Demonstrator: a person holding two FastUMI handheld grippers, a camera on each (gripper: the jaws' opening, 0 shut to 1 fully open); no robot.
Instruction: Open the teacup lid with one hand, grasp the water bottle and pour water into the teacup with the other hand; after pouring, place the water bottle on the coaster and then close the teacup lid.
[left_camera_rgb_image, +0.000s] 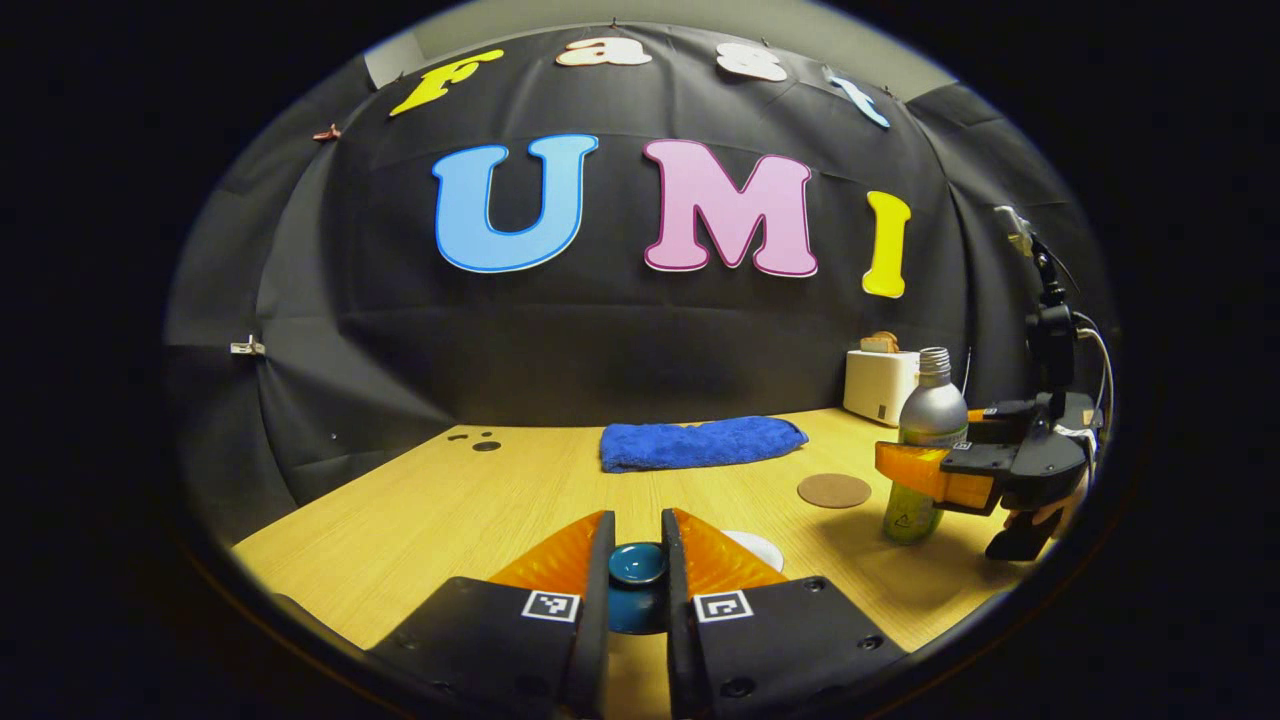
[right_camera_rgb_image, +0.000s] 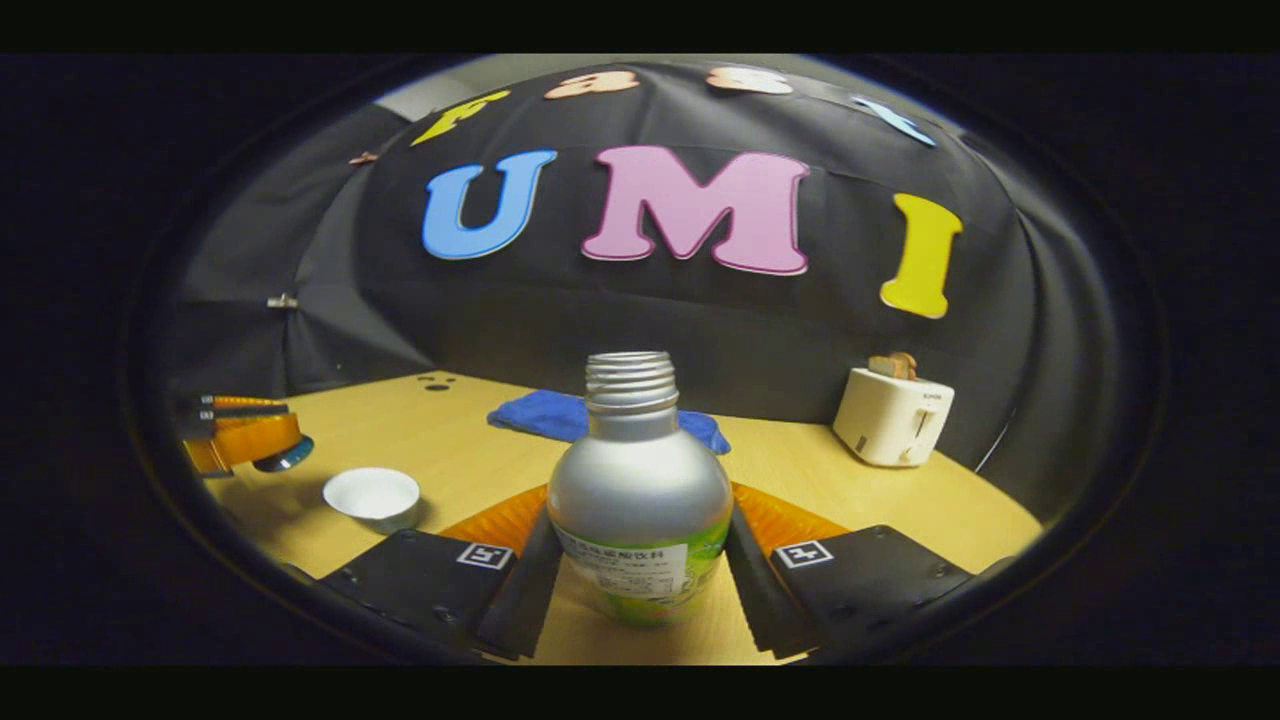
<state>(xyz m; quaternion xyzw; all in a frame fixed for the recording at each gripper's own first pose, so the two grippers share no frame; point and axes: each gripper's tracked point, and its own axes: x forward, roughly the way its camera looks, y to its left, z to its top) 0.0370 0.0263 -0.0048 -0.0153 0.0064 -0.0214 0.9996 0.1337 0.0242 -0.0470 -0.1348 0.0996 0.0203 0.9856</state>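
Observation:
My left gripper (left_camera_rgb_image: 637, 535) is shut on the dark blue teacup lid (left_camera_rgb_image: 637, 563), held a little above the table. The white teacup (right_camera_rgb_image: 372, 495) stands uncovered on the wood; in the left gripper view its rim (left_camera_rgb_image: 762, 548) peeks out behind one finger. In the right gripper view the left gripper (right_camera_rgb_image: 243, 436) shows at far left with the lid (right_camera_rgb_image: 286, 456) under it. My right gripper (right_camera_rgb_image: 640, 515) is shut on the silver, uncapped water bottle (right_camera_rgb_image: 640, 485), which is upright. The left gripper view shows that bottle (left_camera_rgb_image: 928, 420) at the right, just past the round brown coaster (left_camera_rgb_image: 834, 490).
A blue towel (left_camera_rgb_image: 700, 443) lies at the back of the wooden table (left_camera_rgb_image: 450, 500). A white toaster (right_camera_rgb_image: 893, 415) with bread in it stands at the back right. A hand (left_camera_rgb_image: 1050, 515) holds the right gripper.

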